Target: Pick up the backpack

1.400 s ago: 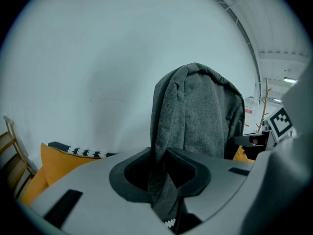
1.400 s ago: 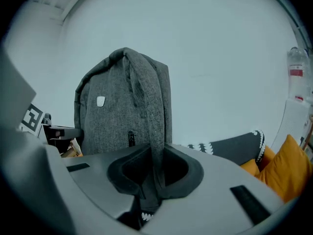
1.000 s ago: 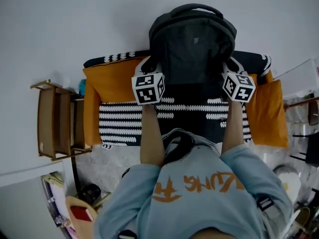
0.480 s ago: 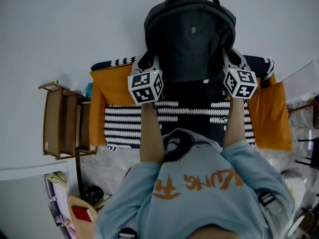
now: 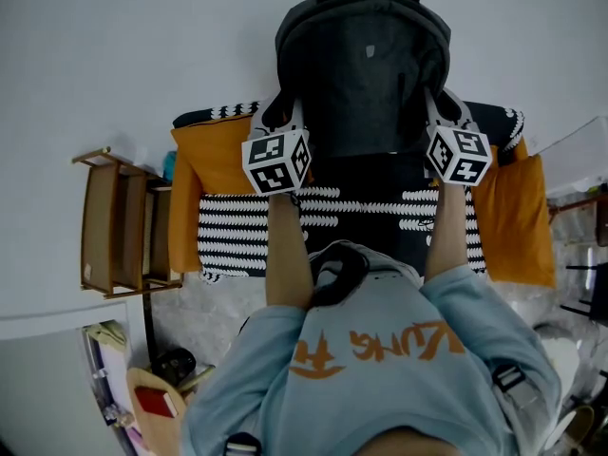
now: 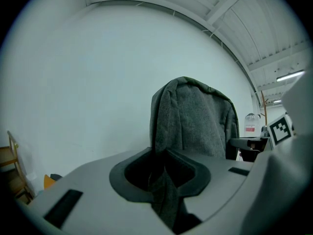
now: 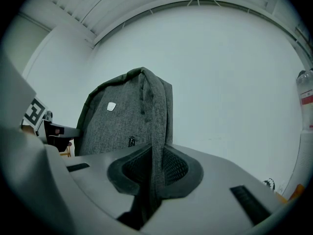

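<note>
Backpack [image 5: 366,65] cloth is all that sits between the jaws on either side, so the nearest part of this lift is also its weak point. The left hand-held gripper [image 6: 164,177] is clamped on a thin fold of grey fabric at the bag's left edge. The right hand-held gripper [image 7: 152,175] is clamped on a narrow strip at the right edge, perhaps a strap or a seam. Both are small bites on soft material, and I judge the cloth could creep out of the pads under the bag's weight. If one side lets go, the bag would swing on the other hold and probably pull free. Raising the two hands unevenly would tilt it and load one grip the same way.

The bag is held upright between the two grippers, over the striped cover [image 5: 247,231] and orange cushions [image 5: 513,217], with the white wall [image 5: 142,46] behind. A drop would most likely land on the cushions, or glance off toward the wooden shelf [image 5: 114,226].
</note>
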Tool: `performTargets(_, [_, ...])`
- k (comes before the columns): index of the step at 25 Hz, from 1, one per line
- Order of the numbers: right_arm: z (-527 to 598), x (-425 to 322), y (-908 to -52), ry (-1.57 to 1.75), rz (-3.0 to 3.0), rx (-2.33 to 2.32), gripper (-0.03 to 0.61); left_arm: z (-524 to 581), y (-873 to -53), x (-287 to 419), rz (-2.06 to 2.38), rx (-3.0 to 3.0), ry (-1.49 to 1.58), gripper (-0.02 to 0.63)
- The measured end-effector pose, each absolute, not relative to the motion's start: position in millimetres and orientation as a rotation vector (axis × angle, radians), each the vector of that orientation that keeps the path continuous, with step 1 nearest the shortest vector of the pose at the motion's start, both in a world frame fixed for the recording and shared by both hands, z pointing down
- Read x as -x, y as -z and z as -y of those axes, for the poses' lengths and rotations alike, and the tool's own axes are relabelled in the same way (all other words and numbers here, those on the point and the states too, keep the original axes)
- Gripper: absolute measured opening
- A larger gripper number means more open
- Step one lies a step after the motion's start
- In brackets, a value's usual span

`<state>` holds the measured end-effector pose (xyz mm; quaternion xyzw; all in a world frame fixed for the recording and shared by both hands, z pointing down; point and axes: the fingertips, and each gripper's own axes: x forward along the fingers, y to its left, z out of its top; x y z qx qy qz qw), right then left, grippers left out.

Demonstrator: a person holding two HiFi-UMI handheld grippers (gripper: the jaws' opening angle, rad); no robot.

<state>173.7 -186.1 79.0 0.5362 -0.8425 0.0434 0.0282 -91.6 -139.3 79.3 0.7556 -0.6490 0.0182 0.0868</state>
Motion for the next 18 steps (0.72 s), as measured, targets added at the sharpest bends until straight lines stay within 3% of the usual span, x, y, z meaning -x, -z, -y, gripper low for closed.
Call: performTargets(18, [194.6,-180.9,-86.7,-0.179,2.587,-1.660,0.040,142.2,-88.3,83.9,1.930,-2.216,-0.066,0.092])
